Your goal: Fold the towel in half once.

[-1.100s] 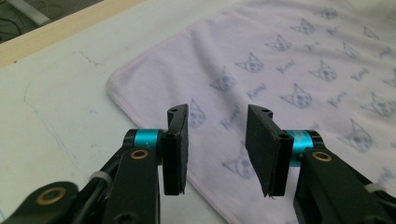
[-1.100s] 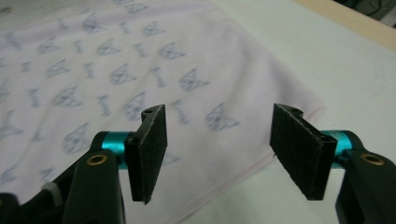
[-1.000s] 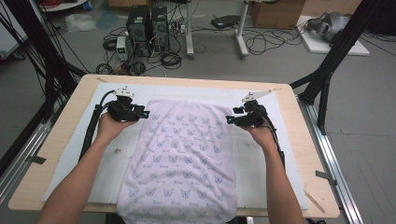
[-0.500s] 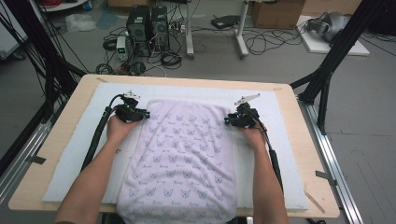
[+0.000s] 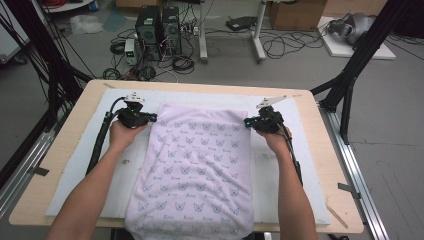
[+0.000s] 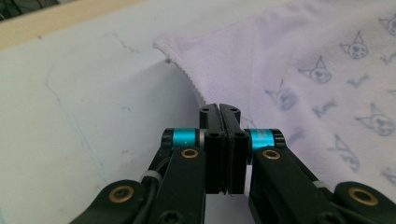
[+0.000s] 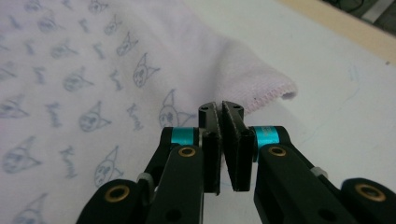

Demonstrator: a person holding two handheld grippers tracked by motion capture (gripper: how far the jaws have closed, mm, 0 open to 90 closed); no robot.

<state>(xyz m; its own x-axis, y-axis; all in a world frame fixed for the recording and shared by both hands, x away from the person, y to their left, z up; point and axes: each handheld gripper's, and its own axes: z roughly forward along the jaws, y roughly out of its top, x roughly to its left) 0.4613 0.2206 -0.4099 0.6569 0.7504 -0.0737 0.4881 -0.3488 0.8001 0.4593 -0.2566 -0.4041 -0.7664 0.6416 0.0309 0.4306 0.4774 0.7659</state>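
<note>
Lying flat along the middle of the table, the pale lilac cloth runs its long axis from far to near, its near end draped over the table's near edge, and each far corner sits right at one gripper: the far-left corner at the left gripper, the far-right corner at the right gripper. Both pairs of jaws have just been closing and now stand pressed together. In the left gripper view the jaws meet at the hemmed side edge of the cloth, seemingly pinching it just near of the corner; in the right gripper view they nip the fabric just below the rolled, stitched corner. The cloth looks like a soft knit, printed with small grey cat-face motifs and script, lying on a white padded mat.
</note>
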